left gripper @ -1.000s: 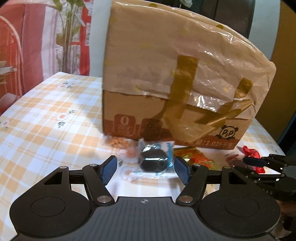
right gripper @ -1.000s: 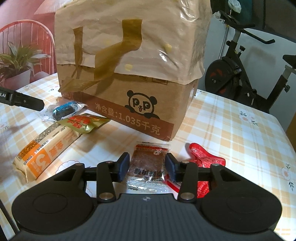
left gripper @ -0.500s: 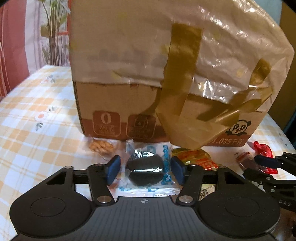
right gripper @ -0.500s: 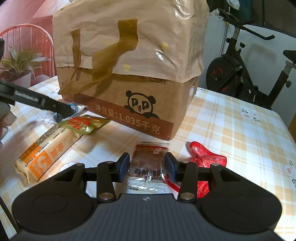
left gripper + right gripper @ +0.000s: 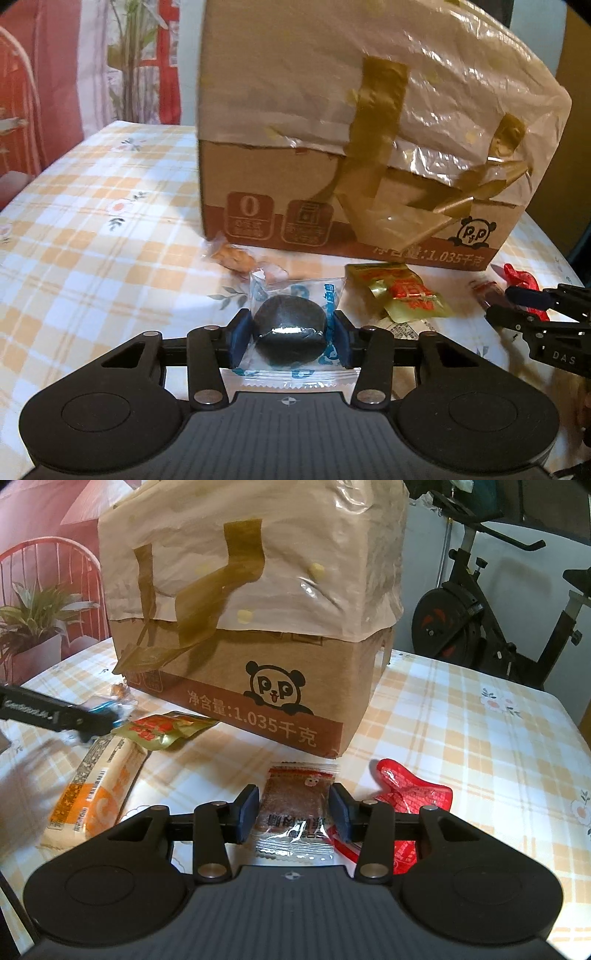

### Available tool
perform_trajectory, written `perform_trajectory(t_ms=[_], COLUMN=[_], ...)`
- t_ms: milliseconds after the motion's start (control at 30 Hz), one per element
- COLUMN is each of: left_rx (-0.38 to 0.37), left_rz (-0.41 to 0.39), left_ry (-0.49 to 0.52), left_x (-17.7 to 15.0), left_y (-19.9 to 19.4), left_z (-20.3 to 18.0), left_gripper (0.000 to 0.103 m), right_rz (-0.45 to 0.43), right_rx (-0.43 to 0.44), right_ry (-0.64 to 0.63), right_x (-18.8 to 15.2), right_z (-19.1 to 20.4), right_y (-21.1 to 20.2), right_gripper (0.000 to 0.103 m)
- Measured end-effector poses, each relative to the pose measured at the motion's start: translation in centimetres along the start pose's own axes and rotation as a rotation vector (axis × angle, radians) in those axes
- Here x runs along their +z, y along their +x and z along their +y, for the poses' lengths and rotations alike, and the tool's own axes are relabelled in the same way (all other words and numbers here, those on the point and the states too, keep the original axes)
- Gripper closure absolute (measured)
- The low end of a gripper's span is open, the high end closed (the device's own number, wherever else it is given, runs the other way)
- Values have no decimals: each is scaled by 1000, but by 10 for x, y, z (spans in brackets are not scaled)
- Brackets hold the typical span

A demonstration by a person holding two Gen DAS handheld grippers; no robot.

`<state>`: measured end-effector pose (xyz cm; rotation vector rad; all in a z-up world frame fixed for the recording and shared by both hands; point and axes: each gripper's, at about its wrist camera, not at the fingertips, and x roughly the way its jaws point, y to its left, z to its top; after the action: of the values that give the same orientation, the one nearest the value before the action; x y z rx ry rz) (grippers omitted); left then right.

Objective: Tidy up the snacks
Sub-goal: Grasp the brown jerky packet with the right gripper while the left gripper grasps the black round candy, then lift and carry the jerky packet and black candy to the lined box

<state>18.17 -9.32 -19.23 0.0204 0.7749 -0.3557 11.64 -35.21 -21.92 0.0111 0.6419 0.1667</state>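
My left gripper [image 5: 289, 334] is shut on a clear blue-printed packet holding a black round snack [image 5: 290, 332], close above the tablecloth. My right gripper [image 5: 293, 810] stands with its jaws either side of a brown flat snack packet [image 5: 295, 805] that lies on the table; the pads touch its edges. A large cardboard box [image 5: 354, 206] with a plastic bag taped over its top stands just behind; it also shows in the right wrist view [image 5: 258, 657]. The left gripper shows at the left of the right wrist view [image 5: 74, 718].
On the checked tablecloth [image 5: 92, 240] lie a gold-red packet [image 5: 402, 295], a small peanut packet [image 5: 231, 256], a long orange bar [image 5: 92, 794] and a red wrapper [image 5: 410, 797]. An exercise bike [image 5: 491, 602] stands behind the table, a potted plant [image 5: 33, 627] at left.
My left gripper has closed from wide open onto the black snack packet and moved in toward it. The right gripper has stayed around the brown packet.
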Motion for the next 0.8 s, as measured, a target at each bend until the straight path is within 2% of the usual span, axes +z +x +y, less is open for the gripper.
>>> perform_trajectory(t_ms=[167, 467, 800], left_rx=[4, -1, 4], left_rz=[-45, -57, -111], left_ry=[3, -11, -8], left_x=[4, 7, 17], left_y=[-10, -20, -47], left_z=[1, 3, 12], left_gripper=[54, 54, 54], right_rz=[-26, -78, -75], right_rx=[-16, -11, -44], right_ry=[-8, 11, -52], right_x=[-1, -2, -3], right_z=[1, -2, 11], right_y=[-4, -13, -17], right_gripper=[58, 58, 58])
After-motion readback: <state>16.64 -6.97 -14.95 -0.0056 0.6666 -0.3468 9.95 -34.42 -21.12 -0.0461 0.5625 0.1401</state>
